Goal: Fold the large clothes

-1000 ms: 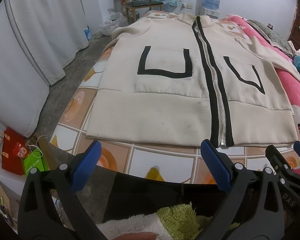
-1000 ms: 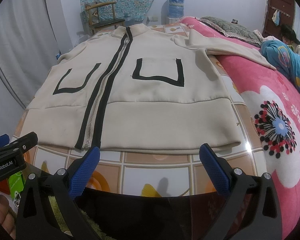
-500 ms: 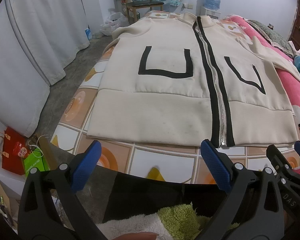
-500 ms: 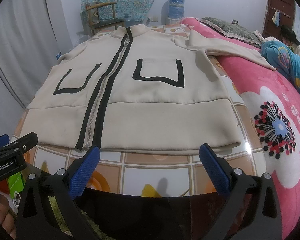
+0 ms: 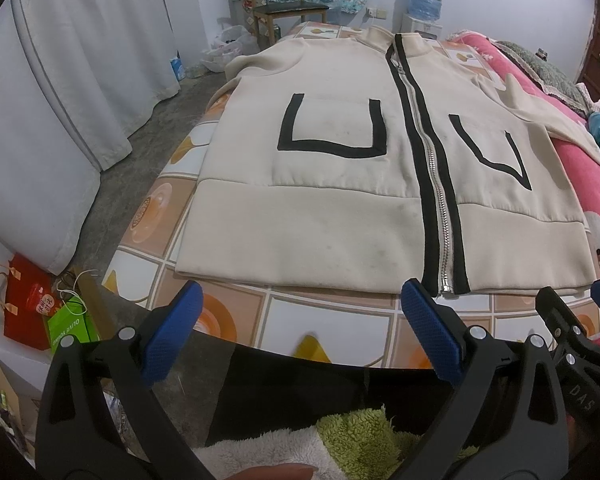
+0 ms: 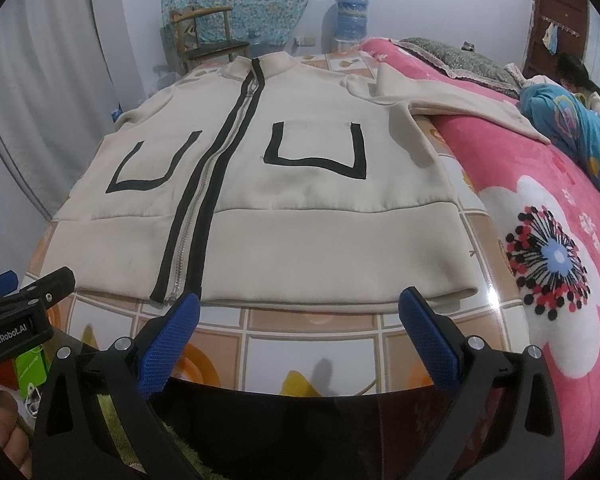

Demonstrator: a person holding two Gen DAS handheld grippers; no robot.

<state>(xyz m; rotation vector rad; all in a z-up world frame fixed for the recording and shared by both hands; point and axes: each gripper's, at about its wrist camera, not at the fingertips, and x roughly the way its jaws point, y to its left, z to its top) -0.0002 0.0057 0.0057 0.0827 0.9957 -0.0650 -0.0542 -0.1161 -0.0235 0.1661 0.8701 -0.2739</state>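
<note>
The jacket [image 5: 340,208] lies flat on the bed straight ahead of my left claw [image 5: 300,332] and right claw [image 6: 300,332], both wide open and empty. Its zipper runs away from me; each claw seems equally near the hem.

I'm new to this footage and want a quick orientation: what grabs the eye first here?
A large cream jacket with black zip trim and two black U-shaped pocket outlines lies spread flat, zipped, across the tiled bed cover. Both grippers, left gripper and right gripper, hang open just short of its hem. A bright pink flowered blanket lies to the right.
</note>
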